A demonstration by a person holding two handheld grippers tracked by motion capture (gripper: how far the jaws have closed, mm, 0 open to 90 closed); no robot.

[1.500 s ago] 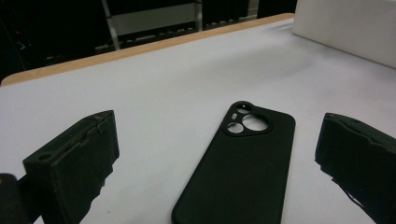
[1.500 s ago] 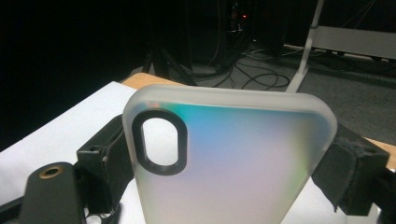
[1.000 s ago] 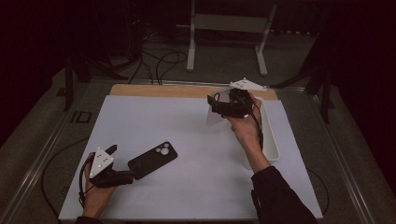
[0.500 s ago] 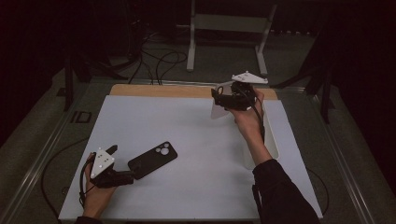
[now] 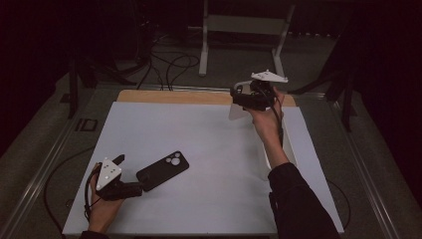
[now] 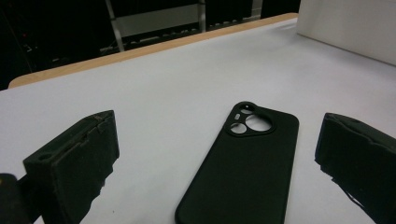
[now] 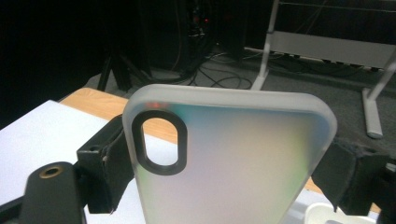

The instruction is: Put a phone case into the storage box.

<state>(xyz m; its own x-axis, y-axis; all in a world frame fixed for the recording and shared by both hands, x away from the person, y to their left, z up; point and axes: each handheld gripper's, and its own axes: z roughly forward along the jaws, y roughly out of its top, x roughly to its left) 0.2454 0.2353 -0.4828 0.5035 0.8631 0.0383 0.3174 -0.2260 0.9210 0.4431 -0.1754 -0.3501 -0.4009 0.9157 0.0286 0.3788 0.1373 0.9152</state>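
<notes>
- High view: right gripper (image 5: 239,102) is raised over the far right of the table, clamped on a frosted phone case (image 5: 237,110). Left gripper (image 5: 135,187) rests low at the near left, its tips at the near end of a black phone case (image 5: 163,170) lying flat on the white sheet (image 5: 209,149).
- Left gripper view: jaws stand wide apart, holding nothing; the black phone case lies between them, camera cut-outs at its far end.
- Right gripper view: jaws press the two long edges of the frosted phone case (image 7: 233,163), held upright. Risk, as a judgement: the grip is on thin, smooth edges, so the case could slip or twist out if tilted.
- Surface and room: a wooden table edge (image 5: 169,96) shows beyond the sheet; the room is dark, with cables (image 5: 171,62) and a stand's legs (image 5: 204,45) on the floor.
</notes>
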